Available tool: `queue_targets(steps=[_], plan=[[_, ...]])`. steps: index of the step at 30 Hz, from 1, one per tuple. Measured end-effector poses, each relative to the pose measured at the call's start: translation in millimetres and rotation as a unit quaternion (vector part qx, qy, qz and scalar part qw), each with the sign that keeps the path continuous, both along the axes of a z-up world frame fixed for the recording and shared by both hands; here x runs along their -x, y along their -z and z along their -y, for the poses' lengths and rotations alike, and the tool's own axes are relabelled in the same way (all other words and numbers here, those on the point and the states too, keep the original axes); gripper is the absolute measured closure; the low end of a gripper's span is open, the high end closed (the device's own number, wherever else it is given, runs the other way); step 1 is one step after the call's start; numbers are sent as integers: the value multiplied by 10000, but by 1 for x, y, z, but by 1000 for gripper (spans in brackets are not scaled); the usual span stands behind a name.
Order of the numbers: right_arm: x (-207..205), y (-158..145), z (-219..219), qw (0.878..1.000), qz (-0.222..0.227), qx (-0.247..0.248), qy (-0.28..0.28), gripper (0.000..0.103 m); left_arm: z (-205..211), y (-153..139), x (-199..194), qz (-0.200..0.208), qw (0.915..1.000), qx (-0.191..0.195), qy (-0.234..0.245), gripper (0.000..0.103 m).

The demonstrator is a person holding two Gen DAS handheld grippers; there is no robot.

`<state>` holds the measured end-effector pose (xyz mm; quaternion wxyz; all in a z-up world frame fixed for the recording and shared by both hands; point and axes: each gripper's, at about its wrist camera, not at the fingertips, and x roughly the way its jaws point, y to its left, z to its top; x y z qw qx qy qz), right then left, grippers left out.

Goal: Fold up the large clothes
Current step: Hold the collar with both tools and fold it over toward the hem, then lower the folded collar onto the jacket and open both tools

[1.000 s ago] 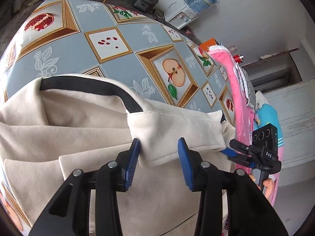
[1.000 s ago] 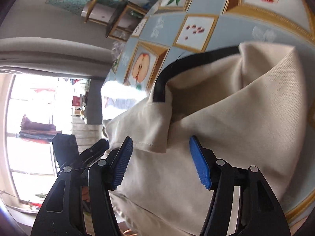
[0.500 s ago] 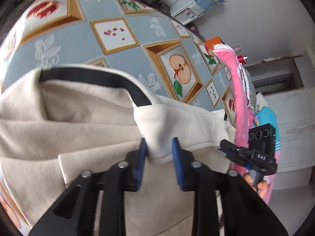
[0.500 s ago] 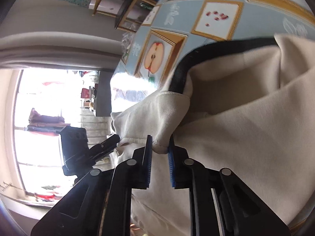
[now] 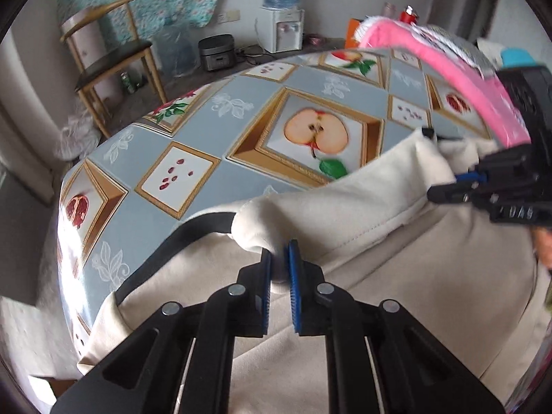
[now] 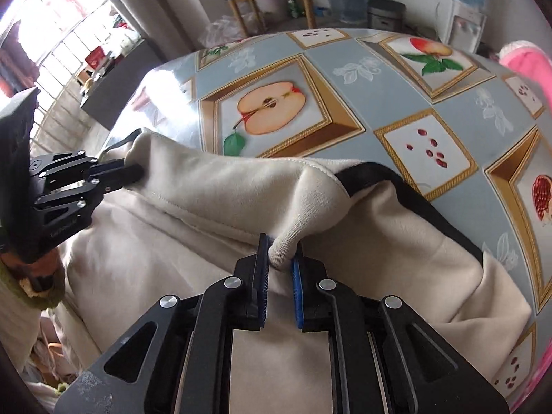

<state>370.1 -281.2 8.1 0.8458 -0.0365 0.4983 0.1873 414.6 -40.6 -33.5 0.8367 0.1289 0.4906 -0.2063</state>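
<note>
Cream top (image 5: 396,296) is pinched in our left gripper (image 5: 280,269) and right gripper (image 6: 280,262), which have just closed, so we lift both ends together.

Each hand-held gripper is black plastic: the left hand-held gripper (image 5: 280,269) and the right hand-held gripper (image 6: 280,265) both carry ribbed blue pads (image 5: 294,286) on angular, cut-out fingers fastened with round silver screws. White lettering marks the housing, and a green knitted cuff (image 6: 41,293) shows at one wrist.
</note>
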Motion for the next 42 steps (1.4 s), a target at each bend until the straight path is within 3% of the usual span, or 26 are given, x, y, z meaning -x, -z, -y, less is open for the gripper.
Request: queue_targets(steps=[5, 6, 7, 9, 12, 15, 19, 24, 29, 33, 39, 42], plan=[[4, 2, 27, 9975, -243, -641, 179, 89, 10, 7, 12, 286, 9982, -398, 339, 94], [6, -1, 30, 9969, -254, -703, 234, 80, 10, 7, 11, 270, 9983, -404, 332, 94], [8, -6, 32, 9968, -213, -702, 309, 55, 10, 6, 11, 268, 9982, -413, 331, 94], [18, -23, 40, 9962, 198, -355, 775, 30, 10, 6, 11, 293, 9980, -437, 350, 94], [36, -53, 55, 9858, 912, 19, 1411, 31, 10, 6, 14, 342, 9977, -464, 369, 94], [47, -71, 44, 9836, 1249, -385, 1240, 48, 11, 6, 12, 336, 9978, -455, 341, 94], [38, -60, -17, 9932, 1042, -395, 339, 68, 13, 6, 12, 351, 9978, -466, 306, 94], [24, -24, -48, 9968, 785, -127, 18, 85, 11, 5, 3, 467, 9979, -412, 149, 92], [20, -15, -33, 9976, 469, -500, 30, 87, -5, 3, -4, 270, 9996, 65, 29, 91], [20, -12, -35, 9987, 337, -370, -11, 90, -16, -4, -1, 229, 9993, 293, -75, 87], [15, -10, -39, 9987, 277, -433, -54, 90, -41, -37, 8, 523, 9907, 1163, -464, 85], [9, -7, -42, 9987, 223, -455, -90, 90, -25, -43, 12, 599, 9918, 1104, -223, 85]])
